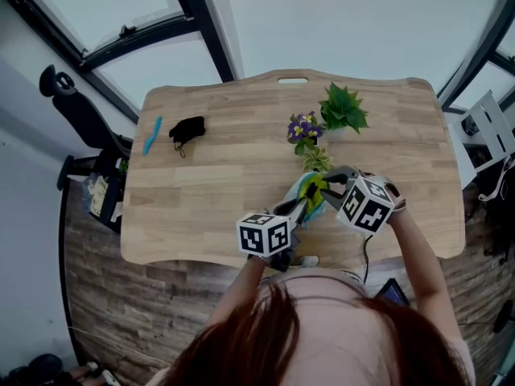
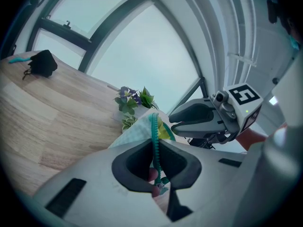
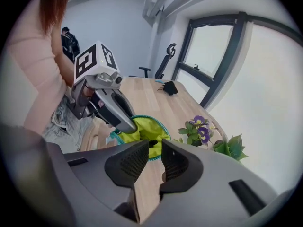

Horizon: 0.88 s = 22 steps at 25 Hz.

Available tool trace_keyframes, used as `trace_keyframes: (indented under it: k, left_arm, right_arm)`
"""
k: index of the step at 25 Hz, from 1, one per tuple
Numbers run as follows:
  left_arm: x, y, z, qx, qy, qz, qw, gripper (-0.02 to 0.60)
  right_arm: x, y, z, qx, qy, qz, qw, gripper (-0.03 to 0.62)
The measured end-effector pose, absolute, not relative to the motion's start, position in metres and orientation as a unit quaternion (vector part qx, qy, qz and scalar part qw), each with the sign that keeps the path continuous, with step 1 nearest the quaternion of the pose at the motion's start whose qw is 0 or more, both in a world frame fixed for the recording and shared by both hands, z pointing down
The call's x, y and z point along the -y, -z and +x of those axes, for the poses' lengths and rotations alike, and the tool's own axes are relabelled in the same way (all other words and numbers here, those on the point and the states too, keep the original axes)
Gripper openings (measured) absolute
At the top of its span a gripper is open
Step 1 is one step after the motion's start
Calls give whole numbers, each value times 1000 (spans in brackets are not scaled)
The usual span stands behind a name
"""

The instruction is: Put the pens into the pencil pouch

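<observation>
1. Nearest to the person, the left gripper (image 2: 156,163) has its jaws closed on the teal zipper edge of the pale green checked fabric pouch (image 1: 310,190). It holds the pouch lifted at the near edge of the light wooden table (image 1: 241,175).
2. The mouth of the pouch is spread open, shows a yellow-green lining and faces the right gripper (image 3: 153,155), which points down into it from the other side.
3. The jaws of the right gripper stand narrowly apart. A small dark thing shows at their tips against the lining, and I cannot tell if it is gripped or only lies inside.
4. Behind the pouch stand a small plant with purple flowers (image 1: 303,127) and a leafy green plant (image 1: 344,107).
5. Farther away, at the far left corner of the table, lies a slim blue pen (image 1: 152,135), well apart from the pouch. Just beside it is a small black soft thing (image 1: 187,129).
6. The long axis of the pen runs nearly away from the person, a little tilted.
7. I judge that this pen is not yet in the pouch. It lies to the left of both grippers and farther along the table. The left hand is nearer to it but is busy with the pouch, so the right gripper would probably have to cross over the pouch to reach it.
</observation>
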<state>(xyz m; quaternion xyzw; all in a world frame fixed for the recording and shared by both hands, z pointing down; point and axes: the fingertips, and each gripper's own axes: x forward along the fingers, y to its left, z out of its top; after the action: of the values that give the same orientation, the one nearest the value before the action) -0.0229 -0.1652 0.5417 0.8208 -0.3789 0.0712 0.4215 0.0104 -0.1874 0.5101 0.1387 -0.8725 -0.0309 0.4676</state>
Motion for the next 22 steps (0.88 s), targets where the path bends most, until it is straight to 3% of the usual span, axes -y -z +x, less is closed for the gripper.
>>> trace_keyframes:
  k: [13,22]
  left_arm:
    - [166,-539,-30,399,-64,817,411,24]
    - [164,-538,-46,434,-54,801,409,99]
  right_arm:
    - [189,-481,34,890,-16,261,373,71]
    - [178,-468,43,895,-56,335,291,54]
